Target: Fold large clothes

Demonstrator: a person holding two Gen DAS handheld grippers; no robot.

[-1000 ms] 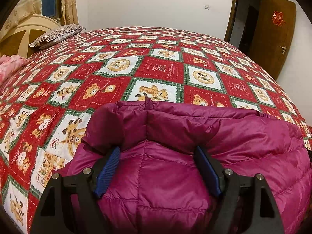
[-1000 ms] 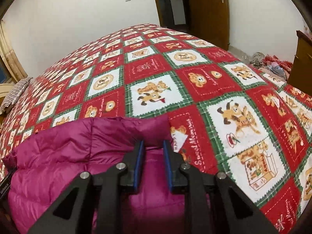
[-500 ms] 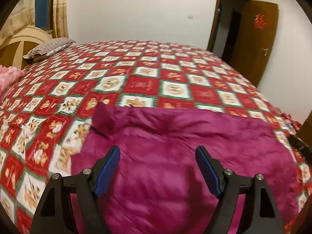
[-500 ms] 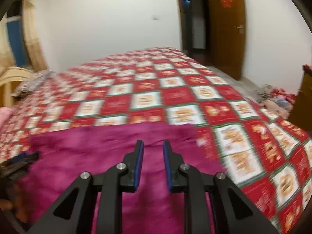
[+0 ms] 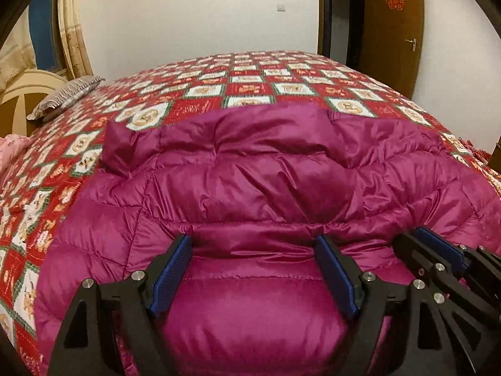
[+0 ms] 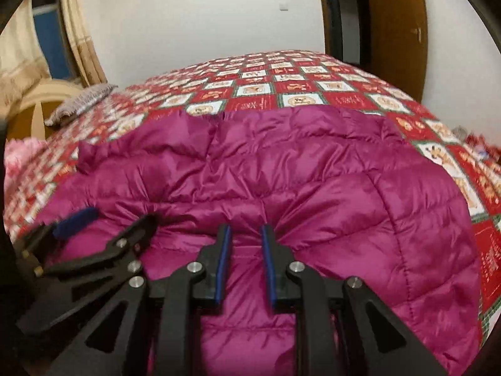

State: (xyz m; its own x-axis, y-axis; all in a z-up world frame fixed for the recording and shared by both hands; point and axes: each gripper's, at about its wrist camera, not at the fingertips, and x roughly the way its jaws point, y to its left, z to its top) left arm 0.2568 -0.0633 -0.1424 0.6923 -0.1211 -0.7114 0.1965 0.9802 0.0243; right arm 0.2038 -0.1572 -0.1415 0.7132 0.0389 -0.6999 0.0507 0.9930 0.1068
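A magenta quilted down jacket (image 5: pixel 266 172) lies spread across the bed, its near edge bunched up toward me. In the left wrist view my left gripper (image 5: pixel 252 241) has its jaws wide apart, shut on a thick puffy fold of the jacket, and the fabric puckers at both blue pads. In the right wrist view my right gripper (image 6: pixel 245 228) pinches a thin fold of the jacket (image 6: pixel 297 172), with creases fanning out from its tips. Each view shows the other tool close beside it: the right gripper (image 5: pixel 416 235) and the left gripper (image 6: pixel 106 222).
The bed carries a red, white and green patchwork quilt (image 5: pixel 244 91) with bear pictures. A striped pillow (image 5: pixel 67 95) and cream headboard (image 5: pixel 18 94) are at far left, with pink cloth (image 5: pixel 12 147) nearby. A brown door (image 5: pixel 394 31) stands at the back right.
Both grippers have pulled back across the bed with the jacket held, and far more of it now shows ahead of them. The two tools have come close together, and each now shows in the other's view.
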